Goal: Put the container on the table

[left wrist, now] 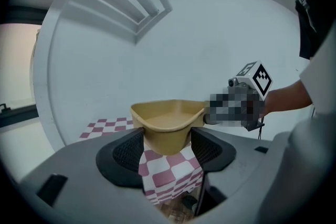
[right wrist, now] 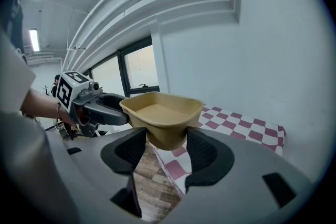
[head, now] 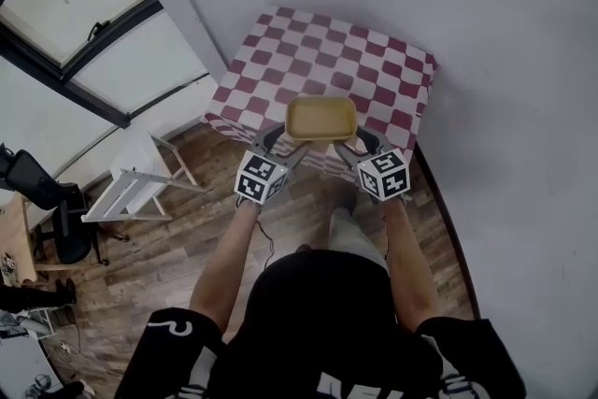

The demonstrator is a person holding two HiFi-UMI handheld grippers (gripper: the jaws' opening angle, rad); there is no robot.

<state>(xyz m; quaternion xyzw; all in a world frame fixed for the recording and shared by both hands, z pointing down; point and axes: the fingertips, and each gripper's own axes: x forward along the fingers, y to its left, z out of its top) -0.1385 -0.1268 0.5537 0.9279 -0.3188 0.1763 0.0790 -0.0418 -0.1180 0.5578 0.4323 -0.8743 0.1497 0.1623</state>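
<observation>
A tan, empty, rounded-rectangular container hangs in the air over the near edge of the table, which wears a red-and-white checked cloth. My left gripper is shut on the container's left corner. My right gripper is shut on its right corner. Each gripper view shows the opposite gripper holding the far end. The container sits level between them, above the cloth's front overhang.
White walls close in behind and right of the table. A tipped white stool or rack lies on the wooden floor at left, next to a window. A black chair stands at the far left.
</observation>
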